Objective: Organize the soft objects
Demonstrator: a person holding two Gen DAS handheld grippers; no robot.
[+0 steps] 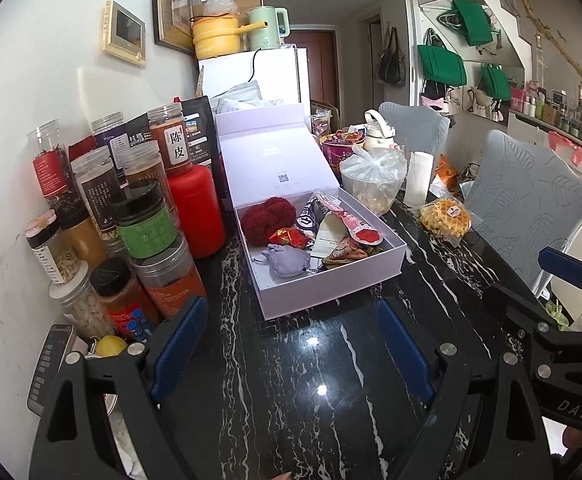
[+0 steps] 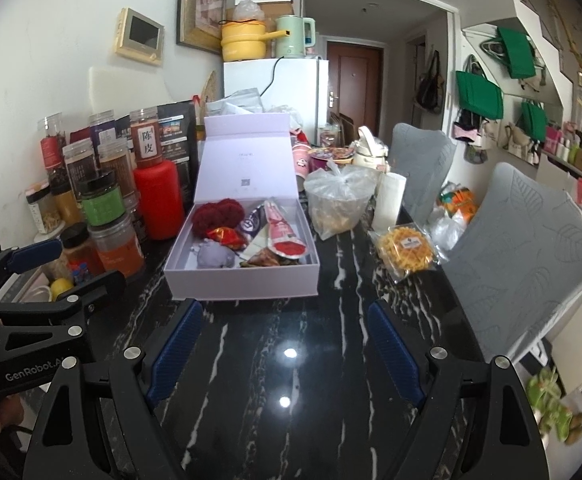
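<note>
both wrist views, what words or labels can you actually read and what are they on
"陈皮": white label on the clear jar behind the red bottle.
"DAS": right gripper body, seen in the left view.
"GenRobot.A": left gripper body, cut off by a bolt.
"ooker": yellow pot, partly hidden.
Other jar labels, dark bag, box lid print: too small.

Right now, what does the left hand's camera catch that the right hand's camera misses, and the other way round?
Only the left view shows a phone-like device at the table's edge, and the right gripper from the side.

Only the right view shows a green plant low beside the chairs, and the left gripper from the side.

Both show the open white box holding a red fluffy ball and a lilac pouch, the red bottle and the black marble table.
</note>
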